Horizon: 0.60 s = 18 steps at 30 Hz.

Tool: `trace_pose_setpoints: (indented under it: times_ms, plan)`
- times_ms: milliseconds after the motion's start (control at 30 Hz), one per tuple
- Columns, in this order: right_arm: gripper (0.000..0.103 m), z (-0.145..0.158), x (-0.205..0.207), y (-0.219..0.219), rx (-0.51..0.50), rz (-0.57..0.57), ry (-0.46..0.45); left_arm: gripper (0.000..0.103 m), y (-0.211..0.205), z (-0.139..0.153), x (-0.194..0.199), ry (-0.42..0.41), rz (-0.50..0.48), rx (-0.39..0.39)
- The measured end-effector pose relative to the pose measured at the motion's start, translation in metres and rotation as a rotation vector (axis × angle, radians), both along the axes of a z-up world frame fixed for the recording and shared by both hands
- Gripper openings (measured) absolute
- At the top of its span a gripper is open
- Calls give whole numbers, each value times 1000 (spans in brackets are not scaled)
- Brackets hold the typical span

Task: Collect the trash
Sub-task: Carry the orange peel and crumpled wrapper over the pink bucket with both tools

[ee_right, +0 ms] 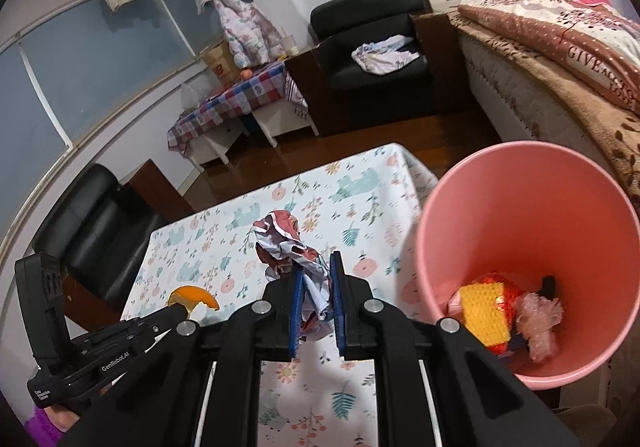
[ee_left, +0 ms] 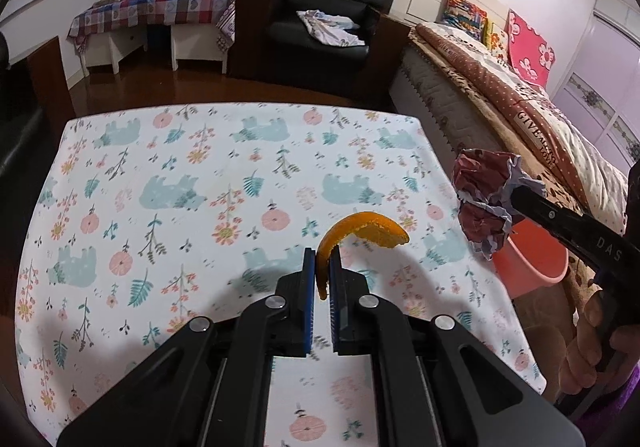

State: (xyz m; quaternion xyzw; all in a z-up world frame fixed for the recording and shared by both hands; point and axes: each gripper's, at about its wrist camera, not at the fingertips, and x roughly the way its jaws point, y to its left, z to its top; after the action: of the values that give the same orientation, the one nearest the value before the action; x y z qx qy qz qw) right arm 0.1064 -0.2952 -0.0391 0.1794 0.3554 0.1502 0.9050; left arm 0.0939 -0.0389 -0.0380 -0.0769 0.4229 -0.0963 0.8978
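The left gripper [ee_left: 322, 267] clamps a light, stiff, curled orange peel [ee_left: 362, 233] by one end, while the right gripper [ee_right: 317, 279] pinches a soft, crushable crumpled paper wad [ee_right: 286, 247] near the pink bin [ee_right: 440, 215].

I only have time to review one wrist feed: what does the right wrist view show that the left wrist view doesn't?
Only the right wrist view looks into the pink bin: yellow, orange and pink scraps already lie at its bottom. It also shows the left tool from the side.

Only the left wrist view shows the person's hand on the right tool, and most of the bare tablecloth.

Both show the orange peel clamped in the left tool, the crumpled paper in the right, and the bin.
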Motion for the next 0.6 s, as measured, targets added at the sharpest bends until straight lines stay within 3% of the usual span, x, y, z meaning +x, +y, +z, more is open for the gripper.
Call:
trace_pose_setpoints:
  times_ms: [600]
  plan:
    - [12, 19, -18, -84, -29, -216, -55, 6, -66, 31, 15, -78, -108, 5]
